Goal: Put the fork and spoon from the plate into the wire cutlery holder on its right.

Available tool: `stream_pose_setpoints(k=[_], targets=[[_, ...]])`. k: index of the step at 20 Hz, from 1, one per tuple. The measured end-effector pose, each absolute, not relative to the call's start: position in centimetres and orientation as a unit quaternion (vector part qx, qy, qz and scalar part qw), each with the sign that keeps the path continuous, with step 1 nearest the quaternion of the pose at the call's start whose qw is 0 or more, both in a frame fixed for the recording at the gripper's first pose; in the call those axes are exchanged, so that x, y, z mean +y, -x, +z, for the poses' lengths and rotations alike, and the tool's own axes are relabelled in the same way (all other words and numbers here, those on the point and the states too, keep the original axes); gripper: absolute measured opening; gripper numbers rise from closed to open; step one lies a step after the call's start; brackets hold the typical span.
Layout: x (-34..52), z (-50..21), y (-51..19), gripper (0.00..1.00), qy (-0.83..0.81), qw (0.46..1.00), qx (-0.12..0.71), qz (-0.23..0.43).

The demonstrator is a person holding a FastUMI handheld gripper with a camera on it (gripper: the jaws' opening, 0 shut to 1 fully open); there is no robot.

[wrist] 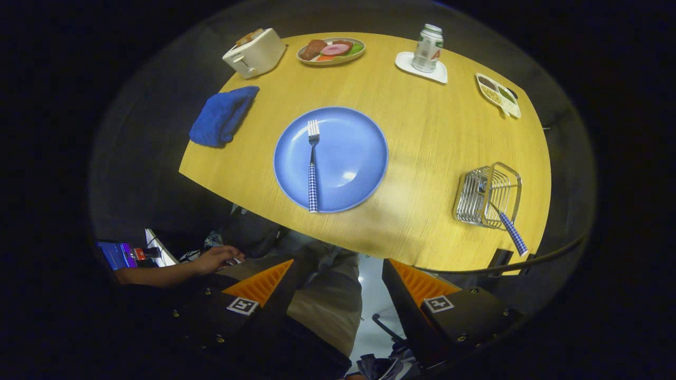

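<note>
My gripper is held well short of the table, out past its near edge; my two fingers are spread wide apart with nothing between them; only a person's trousered lap shows in the gap.

Reference landmark: the blue plate, positioned on the yellow wooden table, beyond my fingers and slightly to the left of the gap.

Fork: lies on the plate, left of its centre; tines point away from me; the blue-checked handle runs back toward me and its end rests over the plate's near rim.

Wire cutlery holder: stands to the right of the plate, well apart from it, near the table's near-right edge.

Spoon: already in the holder; its blue-checked handle leans out over the holder's near-right side; the bowl end is hidden behind the wires.

Other items, relative to the plate: a folded blue cloth to the left, near the table edge; a white toaster beyond the cloth, to the far left; an oval dish of food directly beyond; a drinks can on a white coaster to the far right; a divided snack tray further right still.

A person's hand rests below the table, left of my left finger.
</note>
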State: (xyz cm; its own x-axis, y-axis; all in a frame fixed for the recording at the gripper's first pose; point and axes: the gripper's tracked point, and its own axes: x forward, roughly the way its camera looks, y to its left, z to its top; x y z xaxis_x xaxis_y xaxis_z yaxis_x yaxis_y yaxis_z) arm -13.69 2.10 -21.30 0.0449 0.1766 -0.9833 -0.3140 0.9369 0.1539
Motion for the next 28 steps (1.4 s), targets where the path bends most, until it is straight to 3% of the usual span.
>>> stream_pose_setpoints(k=[13, 28], targets=[[7.7, -27.2, 8.2, 0.98, 0.066, 0.714, 0.680, 0.157], [9.5, -31.8, 7.8, 0.98, 0.063, 0.676, 0.719, 0.151]])
